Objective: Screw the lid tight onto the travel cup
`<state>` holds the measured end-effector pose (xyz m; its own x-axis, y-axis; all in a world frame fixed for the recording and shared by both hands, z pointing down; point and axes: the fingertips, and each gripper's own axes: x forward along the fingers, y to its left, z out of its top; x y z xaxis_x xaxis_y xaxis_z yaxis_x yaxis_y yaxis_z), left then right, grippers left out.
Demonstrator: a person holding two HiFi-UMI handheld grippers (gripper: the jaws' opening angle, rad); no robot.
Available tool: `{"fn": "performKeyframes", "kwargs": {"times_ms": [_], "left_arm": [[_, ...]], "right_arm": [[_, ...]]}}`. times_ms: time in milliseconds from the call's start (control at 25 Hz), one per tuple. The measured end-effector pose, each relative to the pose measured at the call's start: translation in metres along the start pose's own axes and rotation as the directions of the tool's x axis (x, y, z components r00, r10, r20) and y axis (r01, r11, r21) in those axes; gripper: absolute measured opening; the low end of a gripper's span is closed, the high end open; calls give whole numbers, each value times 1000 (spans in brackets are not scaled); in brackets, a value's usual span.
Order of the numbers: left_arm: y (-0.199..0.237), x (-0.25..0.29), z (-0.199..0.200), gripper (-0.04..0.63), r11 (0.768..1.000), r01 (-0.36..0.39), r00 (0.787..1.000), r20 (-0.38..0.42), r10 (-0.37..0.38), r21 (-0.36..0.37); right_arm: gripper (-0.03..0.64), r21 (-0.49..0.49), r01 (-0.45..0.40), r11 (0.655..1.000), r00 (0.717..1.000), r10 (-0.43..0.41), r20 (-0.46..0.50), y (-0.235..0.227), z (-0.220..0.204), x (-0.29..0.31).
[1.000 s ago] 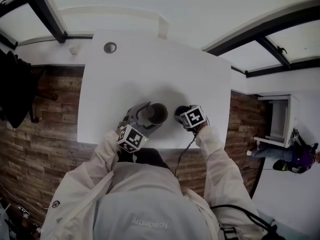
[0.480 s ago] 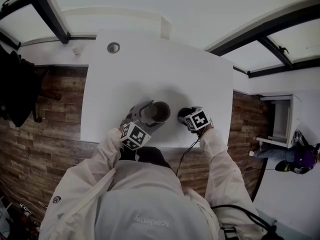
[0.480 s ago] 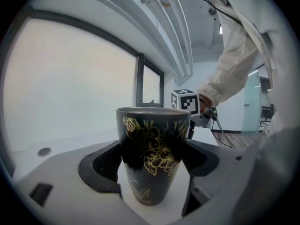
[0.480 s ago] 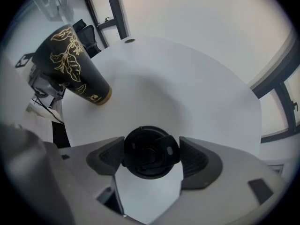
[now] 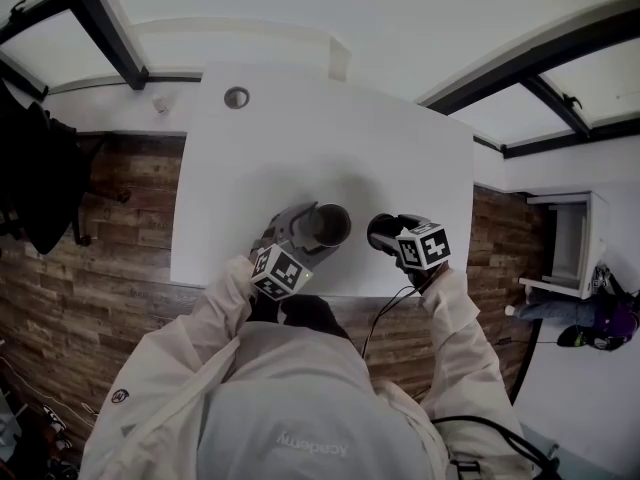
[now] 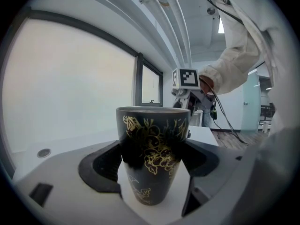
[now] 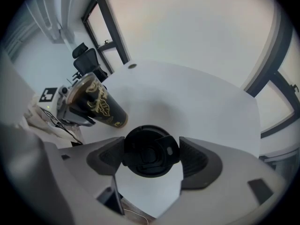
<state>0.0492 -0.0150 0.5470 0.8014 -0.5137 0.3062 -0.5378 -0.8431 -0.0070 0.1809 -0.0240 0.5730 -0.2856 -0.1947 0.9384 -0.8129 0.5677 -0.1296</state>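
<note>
The dark travel cup [image 6: 152, 153] with gold flower print stands upright and lidless on the white table [image 5: 300, 148]. My left gripper [image 6: 152, 162] is shut on its sides. In the head view the cup [image 5: 322, 224] is near the table's front edge, with the left gripper [image 5: 306, 234] reaching in from below left. My right gripper [image 7: 151, 156] is shut on the round black lid [image 7: 150, 150], flat side up. The lid [image 5: 385, 231] sits just right of the cup, apart from it. Whether the lid rests on the table I cannot tell.
A round cable hole [image 5: 237, 97] lies at the table's far left. The table's front edge runs just under both grippers, with wooden floor [image 5: 110, 268] to the left. A black office chair [image 7: 89, 60] stands beyond the table's end.
The right gripper with the lid has drifted a little to the right and towards the front edge, away from the cup. The left gripper and cup have kept still.
</note>
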Motion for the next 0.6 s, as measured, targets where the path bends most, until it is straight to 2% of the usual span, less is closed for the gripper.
{"fn": "performKeyframes", "kwargs": {"times_ms": [200, 360, 480, 600], "left_arm": [[2, -4, -4, 403, 1000, 1, 1000, -2, -1, 5], [-1, -3, -4, 402, 1000, -2, 1000, -5, 2, 7], [1, -2, -2, 402, 1000, -4, 1000, -4, 4, 12], [2, -3, -2, 400, 1000, -3, 1000, -6, 3, 16]], "right_arm": [[382, -28, -68, 997, 992, 70, 103, 34, 45, -49], [383, -153, -106, 983, 984, 126, 127, 69, 81, -86], [382, -274, -130, 953, 980, 165, 109, 99, 105, -99], [382, -390, -156, 908, 980, 190, 52, 129, 119, -94]]}}
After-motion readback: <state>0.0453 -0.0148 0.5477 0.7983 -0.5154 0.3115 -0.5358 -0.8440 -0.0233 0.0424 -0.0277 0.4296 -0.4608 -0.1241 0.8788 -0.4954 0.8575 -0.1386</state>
